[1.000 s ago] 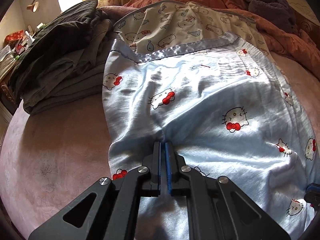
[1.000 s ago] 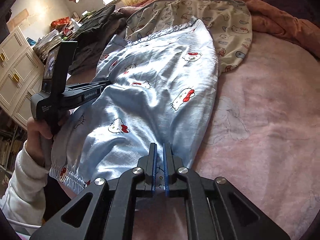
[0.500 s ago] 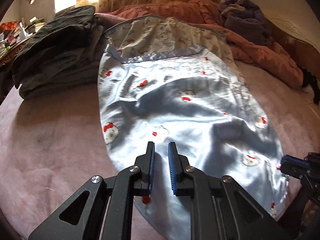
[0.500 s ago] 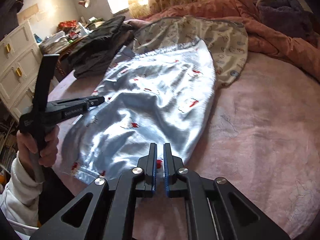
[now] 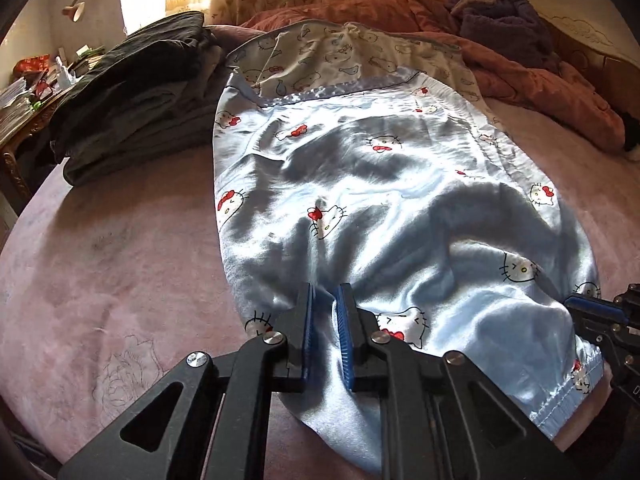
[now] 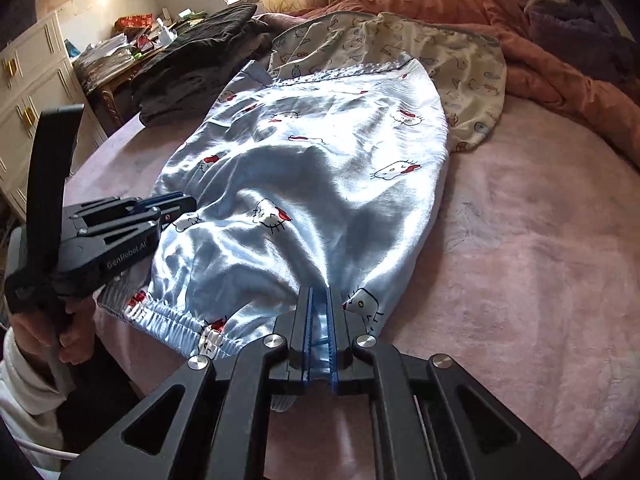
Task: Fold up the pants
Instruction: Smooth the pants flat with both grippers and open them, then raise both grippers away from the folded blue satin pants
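Since the earlier frames, my left tool [image 5: 323, 300] has parted its blue pads slightly and now stands with a narrow gap. Satin cloth rises in a fold between the pads, but I cannot tell whether they press on it. Both views have also shifted across the bed, so the near hem now sits closer to the cameras.

The light blue satin pants with a red-bowed cat print [image 5: 380, 208] lie flat and lengthwise on the pink plush bed cover [image 5: 120, 280]. Their gathered elastic hem [image 6: 180, 320] is at the near edge of the bed. The far end overlaps a cream cat-print garment [image 5: 340, 60], which lies against a rumpled rust-coloured quilt [image 5: 540, 80].

My right tool [image 6: 318, 294] is clenched on the pants. A pinch of blue cloth is visible between its pads at the near right corner of the hem.

In the right wrist view, the left tool [image 6: 176, 206] reaches in from the left, with its tip at the near left edge of the pants. A hand [image 6: 44, 320] in a white sleeve [image 6: 24, 384] grips its handle.

A stack of dark folded clothes [image 5: 132, 92] sits on the bed, just beside the left edge of the pants. A white drawer cabinet [image 6: 36, 92] stands beyond the bed's left side.
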Motion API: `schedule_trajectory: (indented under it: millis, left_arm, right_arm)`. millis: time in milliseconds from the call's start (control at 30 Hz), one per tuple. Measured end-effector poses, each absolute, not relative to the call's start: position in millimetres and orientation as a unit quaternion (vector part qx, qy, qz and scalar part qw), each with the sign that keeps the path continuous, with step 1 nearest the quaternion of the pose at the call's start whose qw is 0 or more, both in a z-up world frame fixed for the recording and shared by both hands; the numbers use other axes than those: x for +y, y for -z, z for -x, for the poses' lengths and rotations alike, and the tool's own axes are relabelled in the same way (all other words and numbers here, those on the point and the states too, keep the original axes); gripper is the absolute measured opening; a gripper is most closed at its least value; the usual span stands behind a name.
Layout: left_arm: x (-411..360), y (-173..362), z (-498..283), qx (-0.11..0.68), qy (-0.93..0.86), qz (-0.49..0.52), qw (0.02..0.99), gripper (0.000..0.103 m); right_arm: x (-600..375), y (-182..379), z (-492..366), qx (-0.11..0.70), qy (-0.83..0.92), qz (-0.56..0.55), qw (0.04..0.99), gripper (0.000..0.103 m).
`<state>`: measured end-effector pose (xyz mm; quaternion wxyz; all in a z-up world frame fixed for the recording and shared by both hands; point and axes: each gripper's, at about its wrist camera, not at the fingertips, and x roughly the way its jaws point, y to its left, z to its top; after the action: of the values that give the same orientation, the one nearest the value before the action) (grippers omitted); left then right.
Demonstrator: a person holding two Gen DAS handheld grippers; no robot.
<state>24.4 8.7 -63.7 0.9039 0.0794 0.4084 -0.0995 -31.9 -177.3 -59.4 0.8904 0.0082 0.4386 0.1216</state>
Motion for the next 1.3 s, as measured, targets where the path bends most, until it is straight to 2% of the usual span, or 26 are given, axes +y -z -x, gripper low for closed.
schedule_trajectory:
  millis: [133,300,467,533,667,733,767,800,833,900,967,1033,1133,1300]
  left_arm:
    - [8.6,63.9,-17.7,0.396,0.087,-0.087,0.91,0.014]
    - [24.4,52.4,-10.8,0.394,0.126,-0.022,0.91,0.013]
    - [27.6,31.0,13.0,0.33,0.127,-0.015,0.935,0.015]
    - [30.0,24.2,19.8,0.305,0.125,-0.013,0.944,0.018]
    - [32.3,14.4,29.8,0.258,0.111,-0.023,0.959,0.03]
    - [35.7,10.5,31.8,0.247,0.109,-0.01,0.963,0.048]
    - [38.2,8.9,32.7,0.24,0.103,-0.001,0.965,0.067]
    - [40.1,7.3,33.8,0.232,0.099,0.004,0.968,0.081]
    - [41.8,5.4,36.4,0.223,0.094,0.006,0.97,0.084]
    - [44.3,2.4,40.3,0.207,0.086,0.009,0.975,0.091]
    - [44.7,0.1,44.4,0.191,0.083,0.008,0.978,0.101]
    - [43.8,-2.6,49.5,0.172,0.074,0.003,0.982,0.103]
    - [39.8,-5.9,58.3,0.136,0.047,-0.018,0.989,0.103]
    - [41.3,-11.5,76.9,0.067,0.052,-0.009,0.996,0.103]
  right_arm:
    - [-183.3,56.0,32.0,0.441,-0.127,-0.02,0.888,0.006]
    - [-200.1,46.4,40.3,0.412,-0.138,-0.055,0.899,0.006]
    - [-210.8,28.0,55.1,0.348,-0.103,-0.038,0.931,0.015]
    - [-213.4,22.0,60.1,0.327,-0.098,-0.035,0.939,0.019]
    - [-216.8,14.3,70.4,0.293,-0.083,-0.03,0.952,0.034]
    - [-217.1,13.4,73.5,0.283,-0.073,-0.021,0.956,0.042]
    - [-217.3,12.9,75.2,0.277,-0.069,-0.018,0.958,0.046]
    - [-217.8,12.5,76.5,0.272,-0.064,-0.016,0.96,0.047]
    - [-218.8,12.0,77.7,0.266,-0.059,-0.016,0.962,0.051]
    - [-220.8,10.1,82.0,0.246,-0.052,-0.016,0.968,0.066]
    - [-221.8,5.1,89.3,0.216,-0.042,-0.015,0.975,0.089]
    - [-221.7,-1.2,96.1,0.187,-0.027,-0.009,0.982,0.091]
    - [-221.6,-8.4,103.5,0.155,-0.01,0.005,0.988,0.102]
    - [-224.8,-13.8,112.6,0.106,0.029,0.011,0.994,0.102]
